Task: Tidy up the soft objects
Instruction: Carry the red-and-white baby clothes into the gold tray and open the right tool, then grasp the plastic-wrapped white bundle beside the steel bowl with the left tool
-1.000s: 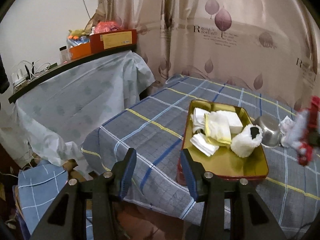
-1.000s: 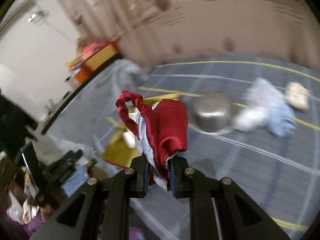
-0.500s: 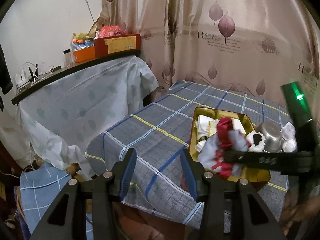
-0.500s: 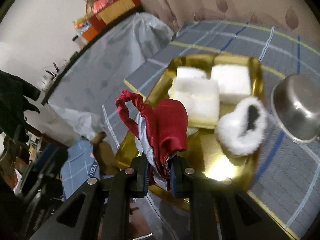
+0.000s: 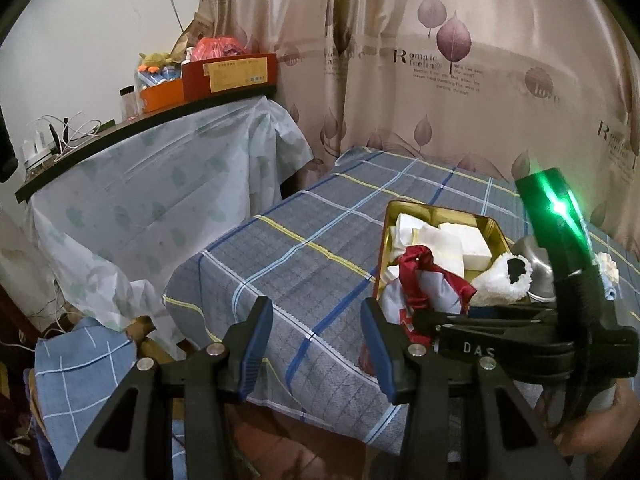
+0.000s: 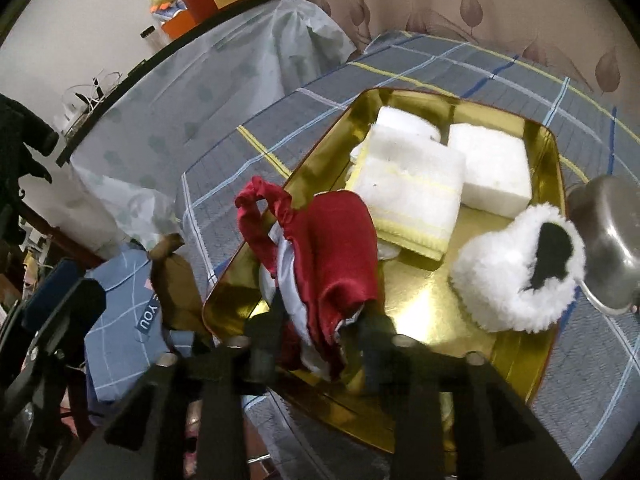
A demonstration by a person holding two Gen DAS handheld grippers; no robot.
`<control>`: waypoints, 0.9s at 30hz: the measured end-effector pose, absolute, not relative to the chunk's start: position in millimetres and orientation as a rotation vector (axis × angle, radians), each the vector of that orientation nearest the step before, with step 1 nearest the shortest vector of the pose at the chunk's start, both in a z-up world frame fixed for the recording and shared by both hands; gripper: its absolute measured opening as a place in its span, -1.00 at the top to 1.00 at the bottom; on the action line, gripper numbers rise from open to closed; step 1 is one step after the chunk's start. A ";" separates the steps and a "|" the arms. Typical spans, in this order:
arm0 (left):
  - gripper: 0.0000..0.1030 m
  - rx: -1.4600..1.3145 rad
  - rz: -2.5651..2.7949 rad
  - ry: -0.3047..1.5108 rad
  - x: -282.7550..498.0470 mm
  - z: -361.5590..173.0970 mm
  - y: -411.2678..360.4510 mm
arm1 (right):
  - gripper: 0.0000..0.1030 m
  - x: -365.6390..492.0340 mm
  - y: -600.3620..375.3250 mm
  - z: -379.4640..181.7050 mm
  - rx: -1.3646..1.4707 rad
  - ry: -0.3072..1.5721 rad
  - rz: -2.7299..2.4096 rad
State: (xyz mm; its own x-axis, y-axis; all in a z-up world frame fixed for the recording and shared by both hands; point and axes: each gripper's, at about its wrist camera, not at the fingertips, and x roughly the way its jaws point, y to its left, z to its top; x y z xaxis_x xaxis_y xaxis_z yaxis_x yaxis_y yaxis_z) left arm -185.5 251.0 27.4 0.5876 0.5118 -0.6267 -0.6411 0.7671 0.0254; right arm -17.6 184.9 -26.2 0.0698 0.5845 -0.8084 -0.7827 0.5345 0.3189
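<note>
Right wrist view: the right gripper (image 6: 316, 344) has just been opened, and the red-and-white pouch (image 6: 328, 256) is left loose between its jaws, over the gold tray (image 6: 436, 300) (already holding folded cloths (image 6: 408, 184) and a fluffy slipper (image 6: 516, 276)). More soft items are seen beyond the bowl (image 5: 532, 256), still to be moved; the left gripper (image 5: 316, 344) is held open and empty.

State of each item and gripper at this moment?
Gold tray: on the table, partly filled.
Red pouch: in the tray, between the right gripper's just-opened jaws.
White towels: folded, in the tray.
Fluffy slipper: in the tray.
Metal bowl: beside the tray.
Left gripper: open, empty.
</note>
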 end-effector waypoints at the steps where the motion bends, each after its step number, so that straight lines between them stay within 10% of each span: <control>1: 0.09 -0.211 0.678 0.663 -184.3 26.7 251.3 | -0.27 -17.5 181.6 -23.0 -0.219 1.067 1.034; 27: 0.07 -0.180 0.693 0.729 -176.5 16.4 248.8 | -0.66 0.1 -36.4 9.4 -0.055 0.735 0.573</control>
State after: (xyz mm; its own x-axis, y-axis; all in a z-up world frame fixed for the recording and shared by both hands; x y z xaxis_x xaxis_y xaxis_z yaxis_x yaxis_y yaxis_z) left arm -176.5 248.8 16.4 0.5369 0.5187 -0.6654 -0.6385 0.7653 0.0813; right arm 0.1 -36.4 9.4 0.5966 0.4747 -0.6471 -0.5123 0.8459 0.1483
